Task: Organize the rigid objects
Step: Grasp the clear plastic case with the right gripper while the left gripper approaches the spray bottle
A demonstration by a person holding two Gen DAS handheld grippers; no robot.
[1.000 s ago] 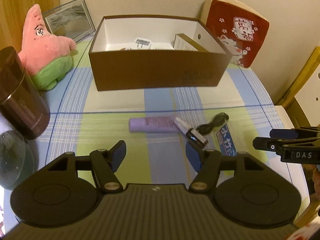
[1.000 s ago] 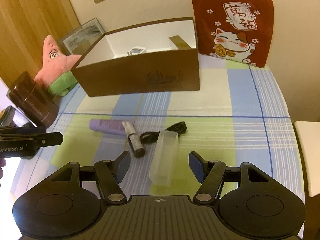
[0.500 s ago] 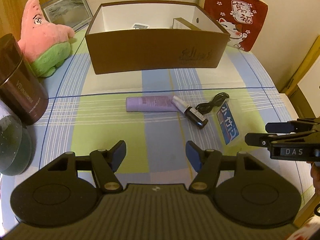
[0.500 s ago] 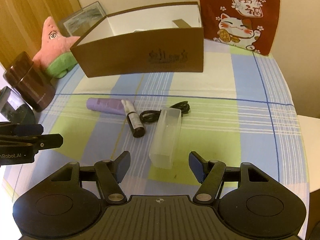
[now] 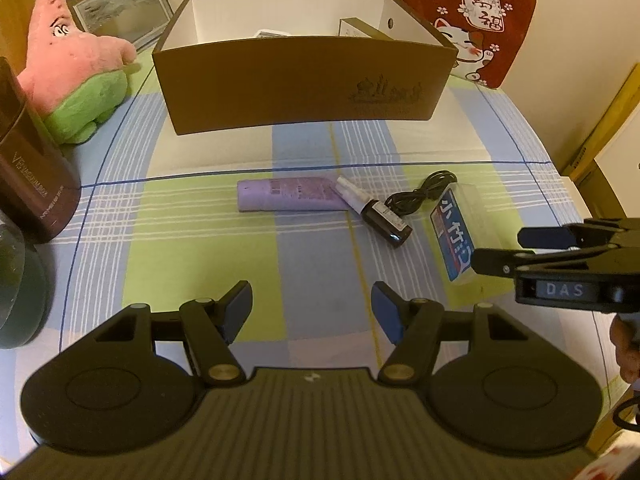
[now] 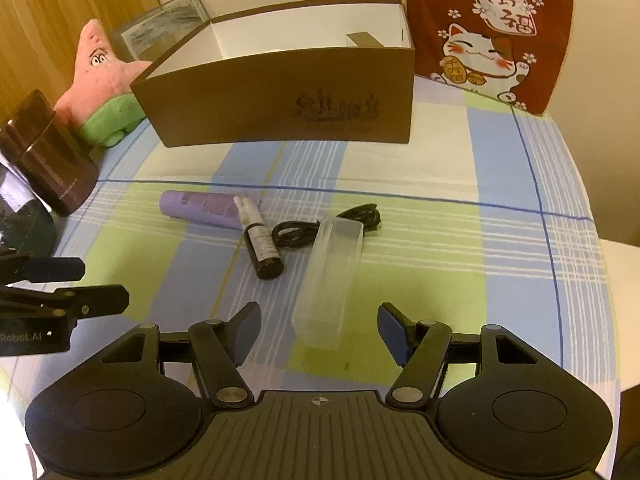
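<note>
A purple tube point(image 5: 286, 193) point(image 6: 200, 208), a small dark spray bottle point(image 5: 376, 212) point(image 6: 260, 246), a coiled black cable point(image 5: 422, 196) point(image 6: 320, 228) and a clear plastic case point(image 5: 454, 236) point(image 6: 332, 276) with a blue label lie in a row on the checked tablecloth. Behind them stands an open brown box point(image 5: 296, 80) point(image 6: 280, 104) holding a few small items. My left gripper point(image 5: 311, 312) hovers open over bare cloth, in front of the tube. My right gripper point(image 6: 318, 330) is open, the near end of the clear case lying between its fingers, untouched.
A pink star plush point(image 5: 76, 64) and a dark brown canister point(image 5: 28, 168) sit at the left, a framed picture point(image 5: 120, 12) behind them. A red cat cushion point(image 6: 488, 32) leans at the back right. The table edge point(image 6: 600, 248) curves round on the right.
Both grippers have sunk toward the table and tipped further down. The objects now sit higher and larger in both views. Nothing was touched.
</note>
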